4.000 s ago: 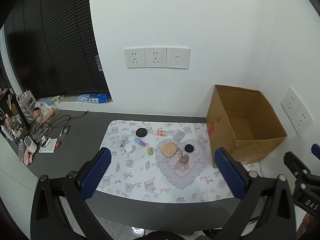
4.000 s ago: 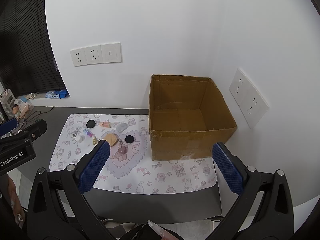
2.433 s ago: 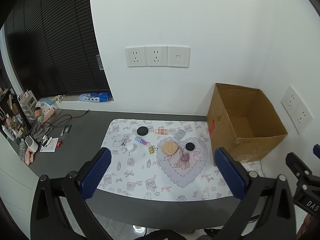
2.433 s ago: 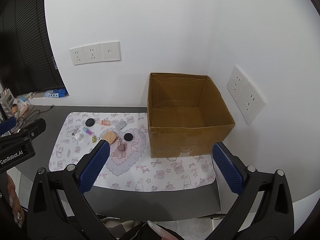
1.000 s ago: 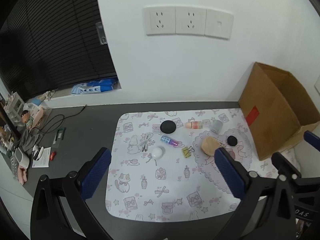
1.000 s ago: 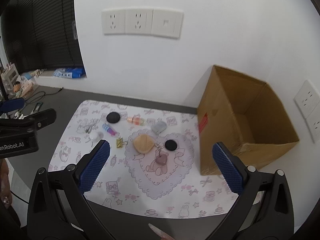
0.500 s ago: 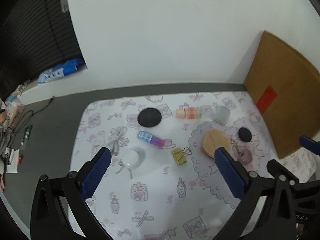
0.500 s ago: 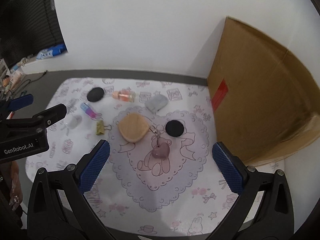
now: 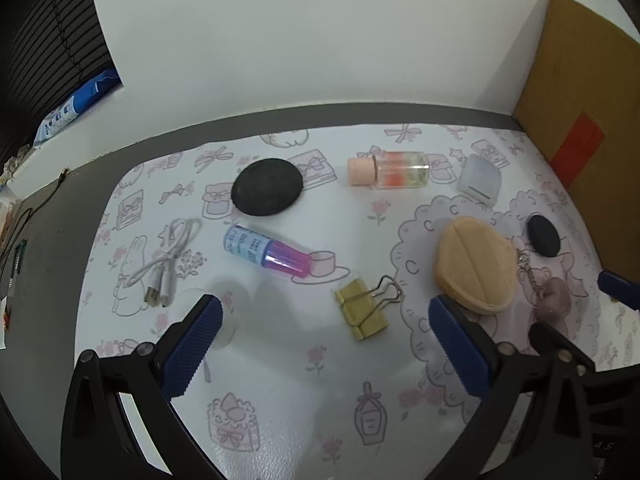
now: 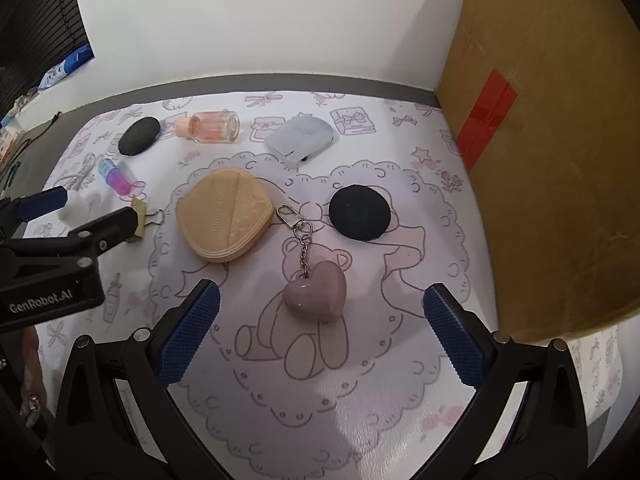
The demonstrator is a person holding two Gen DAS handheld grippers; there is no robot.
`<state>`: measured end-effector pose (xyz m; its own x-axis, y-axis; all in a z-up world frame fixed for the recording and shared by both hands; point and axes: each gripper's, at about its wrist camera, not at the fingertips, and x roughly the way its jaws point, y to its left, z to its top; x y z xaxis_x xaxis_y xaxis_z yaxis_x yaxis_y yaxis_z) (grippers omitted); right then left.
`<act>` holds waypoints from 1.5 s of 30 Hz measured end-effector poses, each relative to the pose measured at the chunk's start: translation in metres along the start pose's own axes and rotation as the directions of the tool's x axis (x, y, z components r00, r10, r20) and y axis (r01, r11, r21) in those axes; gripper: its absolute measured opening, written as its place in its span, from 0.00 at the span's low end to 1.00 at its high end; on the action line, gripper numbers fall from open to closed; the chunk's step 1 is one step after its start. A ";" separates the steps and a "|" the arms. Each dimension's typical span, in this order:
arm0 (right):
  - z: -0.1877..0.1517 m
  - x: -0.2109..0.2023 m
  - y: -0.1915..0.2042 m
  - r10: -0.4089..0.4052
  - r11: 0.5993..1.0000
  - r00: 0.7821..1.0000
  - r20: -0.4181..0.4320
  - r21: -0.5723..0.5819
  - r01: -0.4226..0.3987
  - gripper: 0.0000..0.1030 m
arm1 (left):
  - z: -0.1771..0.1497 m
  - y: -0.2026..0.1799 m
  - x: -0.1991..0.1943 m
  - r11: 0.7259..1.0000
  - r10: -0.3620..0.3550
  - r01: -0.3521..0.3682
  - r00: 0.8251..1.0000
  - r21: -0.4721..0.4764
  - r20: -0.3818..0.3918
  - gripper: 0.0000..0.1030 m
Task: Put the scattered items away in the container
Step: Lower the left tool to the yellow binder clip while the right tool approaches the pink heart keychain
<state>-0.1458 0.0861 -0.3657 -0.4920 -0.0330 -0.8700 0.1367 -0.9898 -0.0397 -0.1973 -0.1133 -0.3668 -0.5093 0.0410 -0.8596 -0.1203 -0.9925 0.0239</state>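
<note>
My left tongs point(image 9: 326, 338) are released, jaws spread wide and grasping nothing, poised above the patterned mat point(image 9: 280, 380). Between the jaws lies a gold binder clip point(image 9: 366, 307), handles pointing toward the far right. A white round object point(image 9: 230, 300) lies partly behind the left finger point(image 9: 192, 346). Beyond the clip lies a blue-and-pink tube point(image 9: 266, 254) on its side, and left of it a coiled white cable point(image 9: 168, 258). Farther back I note a large black pad point(image 9: 267, 192), a clear bottle point(image 9: 390, 170) with a peach cap lying flat, and a pale grey case point(image 9: 480, 180).

My right tongs point(image 10: 322, 332) are likewise released and grasp nothing. Between the jaws sits a pink heart keychain point(image 10: 316, 290) on the mat's heart motif, its chain point(image 10: 302, 240) running away from me to a clasp. To the left of the chain lies a tan compact point(image 10: 224, 216); to the right, apart from it, a small black pad point(image 10: 359, 213). The grey case point(image 10: 300, 140), the bottle point(image 10: 212, 126) and the large black pad point(image 10: 140, 136) lie along the far edge of the mat. The left tongs point(image 10: 60, 224) show at the left of this view, over the clip point(image 10: 140, 216).

The cardboard box point(image 10: 552, 140) stands upright at the right end of the tabletop point(image 9: 56, 240), against the wall point(image 9: 300, 32), a red tape patch point(image 10: 486, 114) on its near side. Its interior is not visible in either view. All items I can see lie on the mat, outside the box.
</note>
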 end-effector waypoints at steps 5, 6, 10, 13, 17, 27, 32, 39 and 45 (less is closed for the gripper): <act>-0.001 0.010 -0.001 0.010 1.000 1.000 -0.001 0.001 -0.010 0.99 | -0.003 -0.003 0.012 1.000 0.007 -0.007 1.000 0.004 -0.016 1.00; -0.002 0.012 -0.001 0.012 1.000 1.000 -0.001 0.002 -0.012 0.99 | -0.003 -0.003 0.014 1.000 0.008 -0.008 1.000 0.004 -0.019 1.00; -0.005 0.019 -0.005 0.022 1.000 1.000 -0.010 0.008 -0.022 0.99 | -0.004 -0.004 0.018 1.000 0.009 -0.009 1.000 0.000 -0.011 1.00; -0.008 0.022 -0.007 0.026 1.000 1.000 -0.014 0.008 -0.026 0.99 | -0.003 -0.003 0.020 1.000 -0.001 0.001 1.000 -0.020 -0.008 1.00; -0.007 0.022 -0.007 0.027 1.000 1.000 0.000 -0.003 -0.027 0.98 | -0.004 -0.001 0.020 0.999 -0.013 0.012 1.000 -0.041 -0.012 1.00; -0.007 0.022 -0.005 0.025 1.000 1.000 0.008 -0.004 -0.025 0.99 | -0.007 -0.001 0.018 0.999 -0.021 0.022 1.000 -0.033 0.013 1.00; -0.008 0.021 -0.005 0.026 1.000 1.000 0.009 -0.005 -0.026 0.99 | -0.009 0.000 0.015 0.999 -0.023 0.023 1.000 -0.032 0.001 1.00; -0.008 0.017 -0.006 0.026 1.000 1.000 -0.006 -0.004 -0.026 0.89 | -0.010 -0.005 0.011 0.999 -0.036 0.036 0.999 -0.013 -0.017 0.90; -0.006 0.012 -0.005 0.029 1.000 0.999 -0.015 -0.011 -0.029 0.75 | -0.008 -0.015 0.006 0.998 -0.057 0.057 0.998 0.024 -0.005 0.67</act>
<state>-0.1472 0.0919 -0.3791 -0.4748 -0.0599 -0.8780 0.1604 -0.9869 -0.0194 -0.1915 -0.0994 -0.3762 -0.4977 0.0969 -0.8619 -0.1699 -0.9854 -0.0127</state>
